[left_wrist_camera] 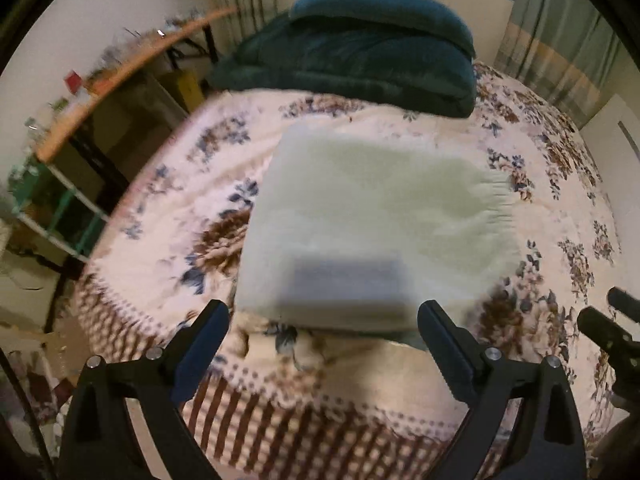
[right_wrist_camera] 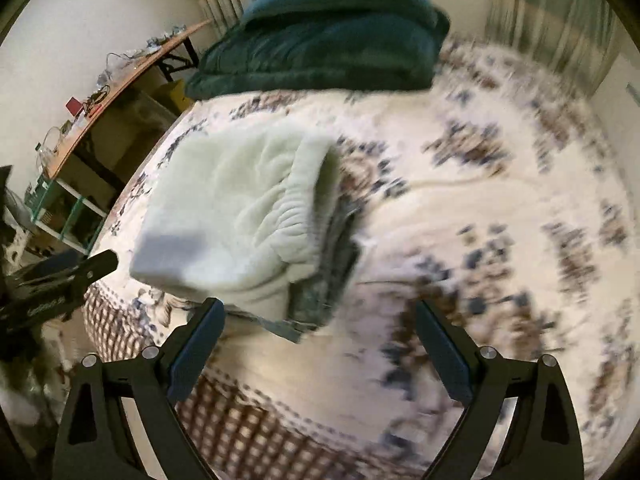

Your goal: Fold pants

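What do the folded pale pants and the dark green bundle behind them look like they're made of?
Pants: apparently soft fleece or plush knit, matte, with a fuzzy nap and a gathered elastic waistband. Green bundle: probably a plush or velvety quilted blanket, puffy, with a slight sheen. Blur leaves both uncertain.

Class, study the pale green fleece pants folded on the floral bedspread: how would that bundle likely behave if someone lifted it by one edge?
The pale green fleece pants look soft and thick, so they would probably droop rather than stay flat. The stacked layers at the gathered waistband are loose, so the fold would likely fall open. The fluffy pile suggests they are light for their bulk.
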The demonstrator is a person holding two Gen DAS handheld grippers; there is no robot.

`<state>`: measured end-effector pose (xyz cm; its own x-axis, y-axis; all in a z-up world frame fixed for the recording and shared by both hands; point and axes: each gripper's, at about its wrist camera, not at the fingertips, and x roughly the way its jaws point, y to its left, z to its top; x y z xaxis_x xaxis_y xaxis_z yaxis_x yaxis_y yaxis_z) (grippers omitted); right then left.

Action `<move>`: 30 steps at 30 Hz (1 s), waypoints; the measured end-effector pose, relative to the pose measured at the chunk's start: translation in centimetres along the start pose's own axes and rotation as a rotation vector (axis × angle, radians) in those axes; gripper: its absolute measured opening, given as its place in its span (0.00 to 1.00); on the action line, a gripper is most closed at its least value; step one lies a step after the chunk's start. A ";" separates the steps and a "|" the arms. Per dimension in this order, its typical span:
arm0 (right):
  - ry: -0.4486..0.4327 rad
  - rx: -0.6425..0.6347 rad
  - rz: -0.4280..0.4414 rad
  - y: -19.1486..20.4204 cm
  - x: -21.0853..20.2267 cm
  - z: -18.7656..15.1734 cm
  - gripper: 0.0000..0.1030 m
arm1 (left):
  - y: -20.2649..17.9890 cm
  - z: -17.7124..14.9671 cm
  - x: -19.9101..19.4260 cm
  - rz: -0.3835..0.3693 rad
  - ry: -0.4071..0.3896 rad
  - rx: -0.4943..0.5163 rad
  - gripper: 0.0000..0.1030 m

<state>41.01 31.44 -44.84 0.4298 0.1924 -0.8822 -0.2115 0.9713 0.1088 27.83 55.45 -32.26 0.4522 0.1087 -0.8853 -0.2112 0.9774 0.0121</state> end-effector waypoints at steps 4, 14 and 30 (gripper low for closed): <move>-0.051 -0.028 -0.007 -1.9 -10.7 -0.4 0.94 | -3.3 -1.7 -6.3 -0.009 -0.059 -0.031 0.94; -0.198 -0.196 0.053 -7.2 -37.6 -4.9 0.95 | -12.3 -9.0 -23.7 0.084 -0.230 -0.180 0.94; -0.333 -0.315 0.175 -17.0 -61.5 -12.3 0.95 | -22.1 -18.8 -38.0 0.225 -0.328 -0.293 0.94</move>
<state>7.38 1.37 1.90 0.6106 0.4334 -0.6628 -0.5391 0.8406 0.0531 -0.94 26.31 -7.61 0.6063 0.4088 -0.6821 -0.5488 0.8358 0.0130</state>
